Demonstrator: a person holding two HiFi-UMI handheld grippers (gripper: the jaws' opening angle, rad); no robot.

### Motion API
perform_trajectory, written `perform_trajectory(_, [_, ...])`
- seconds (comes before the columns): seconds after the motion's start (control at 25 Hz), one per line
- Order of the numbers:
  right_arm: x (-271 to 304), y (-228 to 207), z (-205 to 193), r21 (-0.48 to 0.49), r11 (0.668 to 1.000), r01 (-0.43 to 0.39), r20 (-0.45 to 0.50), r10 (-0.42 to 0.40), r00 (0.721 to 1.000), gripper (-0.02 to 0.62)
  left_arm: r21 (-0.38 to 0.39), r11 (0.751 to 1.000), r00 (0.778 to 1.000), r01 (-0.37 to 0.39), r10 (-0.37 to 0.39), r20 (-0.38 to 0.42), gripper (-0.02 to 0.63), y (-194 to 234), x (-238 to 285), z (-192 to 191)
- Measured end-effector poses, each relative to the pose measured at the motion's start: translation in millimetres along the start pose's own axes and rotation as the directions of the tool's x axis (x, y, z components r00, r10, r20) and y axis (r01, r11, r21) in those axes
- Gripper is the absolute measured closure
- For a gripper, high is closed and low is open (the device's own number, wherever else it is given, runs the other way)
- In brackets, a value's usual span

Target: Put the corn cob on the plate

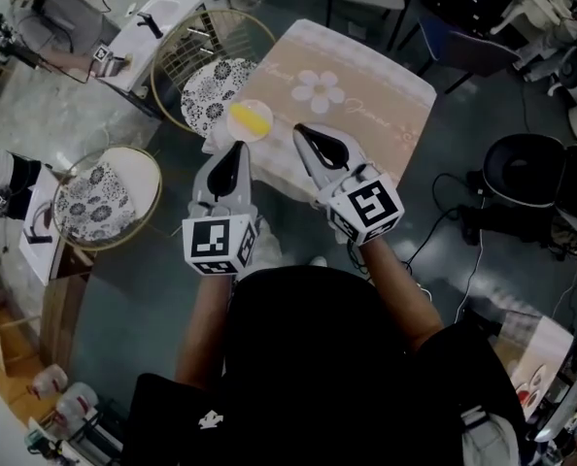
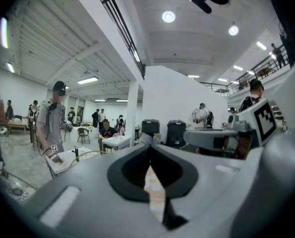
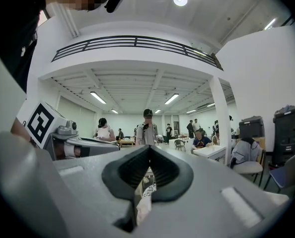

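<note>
Two grey tools, the left tool (image 1: 238, 149) and the right tool (image 1: 302, 130), were both shut tight and empty, held over the near edge of the bench (image 1: 366, 85) with its tan flower cloth. The short yellow corn cob (image 1: 251, 118) lay just past the left tool, maybe on a small pale plate (image 1: 236, 134) already. It looked hard, light and round, so it might roll; gripping across its middle seemed best.

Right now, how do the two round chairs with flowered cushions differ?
The upper chair stands against the table; the left chair stands apart from it. The upper chair's cushion covers only part of its ring; the left chair's cushion nearly fills its ring. Both have round golden frames.
</note>
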State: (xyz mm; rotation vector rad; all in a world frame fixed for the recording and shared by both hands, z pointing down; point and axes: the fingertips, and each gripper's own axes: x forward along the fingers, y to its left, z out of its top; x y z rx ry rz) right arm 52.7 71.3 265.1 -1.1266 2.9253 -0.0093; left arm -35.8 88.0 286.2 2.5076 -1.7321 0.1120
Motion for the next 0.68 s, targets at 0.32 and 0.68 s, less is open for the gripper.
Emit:
perform_trajectory(0.32, [-47.5, 17.4, 0.7, -0.004, 1.0, -0.004, 0.001, 0.004, 1.0, 0.594, -0.059, 0.998, 1.0, -0.011, 0.012, 0.025, 0.597, -42.0, -38.2, 1.1])
perform_trajectory(0.68, [-92.6, 31.0, 1.2, -0.012, 1.0, -0.024, 0.006, 0.024, 1.0, 0.594, -0.08, 0.997, 0.999, -0.016, 0.019, 0.033, 0.597, -79.7, -67.5, -0.5])
